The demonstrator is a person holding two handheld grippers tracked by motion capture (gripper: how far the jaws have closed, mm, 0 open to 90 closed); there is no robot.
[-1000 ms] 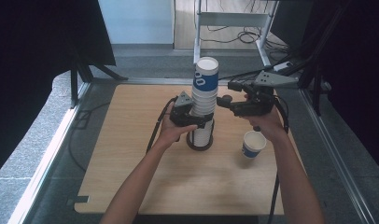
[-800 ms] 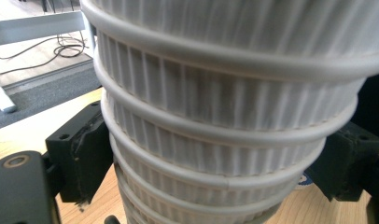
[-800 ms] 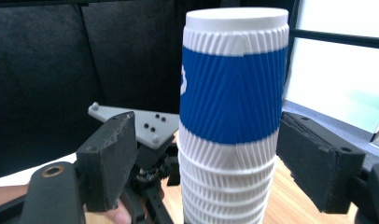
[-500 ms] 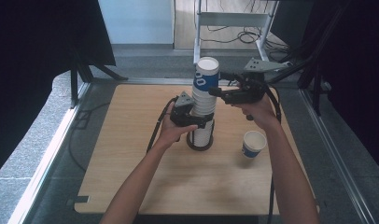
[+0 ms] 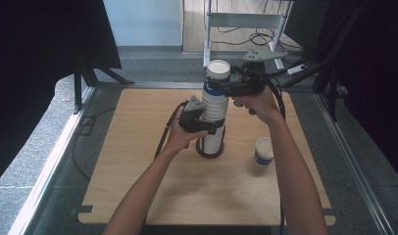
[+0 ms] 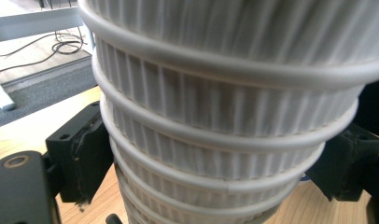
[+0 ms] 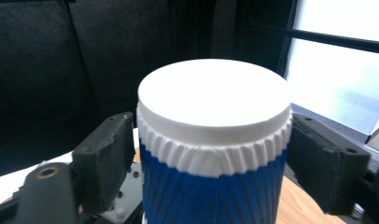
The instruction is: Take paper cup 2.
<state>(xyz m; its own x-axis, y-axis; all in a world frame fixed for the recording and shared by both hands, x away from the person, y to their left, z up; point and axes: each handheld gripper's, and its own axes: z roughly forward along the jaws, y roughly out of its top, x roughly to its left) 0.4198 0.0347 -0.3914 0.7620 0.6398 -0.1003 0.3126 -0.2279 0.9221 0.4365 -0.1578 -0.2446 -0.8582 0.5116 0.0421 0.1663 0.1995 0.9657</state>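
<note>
Table: I see a light wooden tabletop (image 5: 138, 196) under both forearms, with grey floor around it.
Stack of cups: I have a tall stack of ribbed paper cups (image 5: 214, 115), upside down, near the middle of the table, standing upright on a dark round base (image 5: 210, 153). In the left gripper view its white ribbed walls and rolled rims (image 6: 225, 140) come up between the jaws.
Top cup: the uppermost cup (image 5: 217, 78) has a blue wall and a white flat bottom facing up. In the right gripper view it (image 7: 211, 186) sits between the 2 jaws.
Left gripper: I hold the left gripper (image 5: 212, 128) level at the lower part of the stack. Its 2 black jaws sit against opposite sides of the ribbed cups, clamped on the stack.
Right gripper: the right gripper (image 5: 217, 88) comes in level from the right at the top of the stack. Its jaws flank the blue cup just below its white end. The right jaw looks to be right at the wall and the left one has a narrow gap, so I cannot tell whether it presses yet.
Single cup: 1 more cup (image 5: 263, 151), white with a blue band, stands open end up on the table to the right of the stack, well apart from it and from both grippers.
</note>
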